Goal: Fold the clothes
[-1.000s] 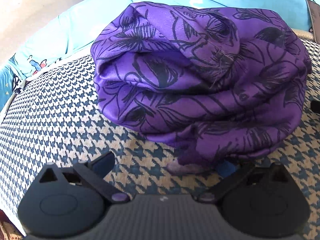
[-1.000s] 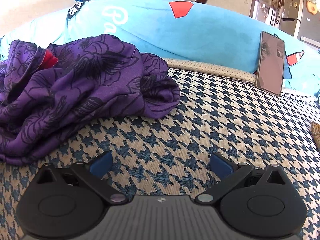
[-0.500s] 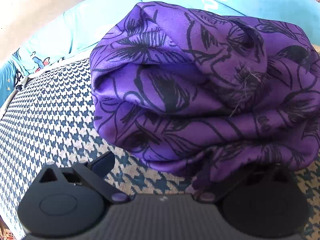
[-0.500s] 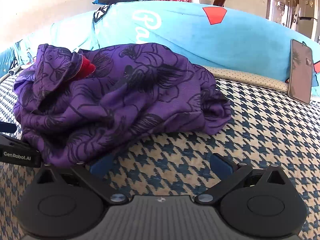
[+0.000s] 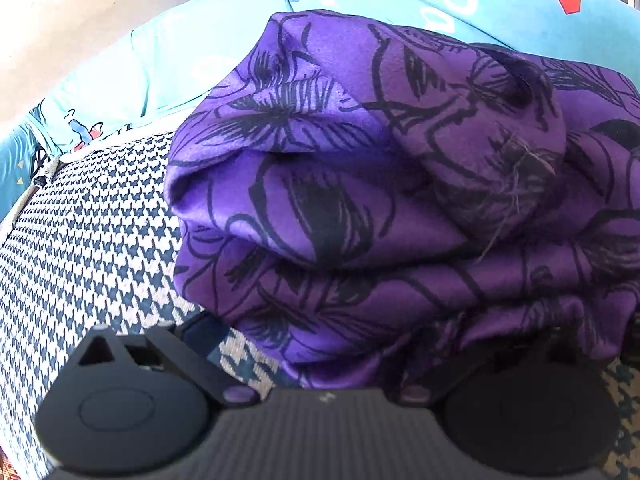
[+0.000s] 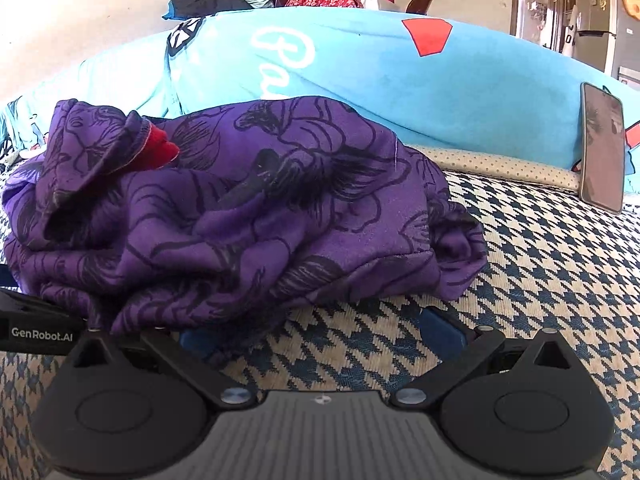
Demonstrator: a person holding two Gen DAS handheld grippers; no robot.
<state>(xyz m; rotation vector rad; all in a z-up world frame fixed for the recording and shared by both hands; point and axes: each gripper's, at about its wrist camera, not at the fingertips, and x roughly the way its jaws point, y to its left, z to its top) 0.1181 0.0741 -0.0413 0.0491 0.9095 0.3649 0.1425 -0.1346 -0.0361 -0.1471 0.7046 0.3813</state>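
Observation:
A purple garment with black flower print lies crumpled in a heap on the houndstooth cover. My left gripper is open and pushed against the heap's lower edge. Cloth fills the space between its jaws and drapes over the right finger; the left fingertip shows on the cover. In the right wrist view the same garment has a red patch near its top left. My right gripper is open at the heap's near edge, its left pad touching the cloth's hem and its right pad on bare cover.
A long light-blue bolster runs behind the garment. A phone leans upright against it at the right. The left gripper's body shows at the far left of the right wrist view. Bare houndstooth cover extends to the right.
Both grippers have moved in toward the garment. The left one has slid under its edge, so cloth now covers the right finger. The right one swung left until its left pad met the hem.

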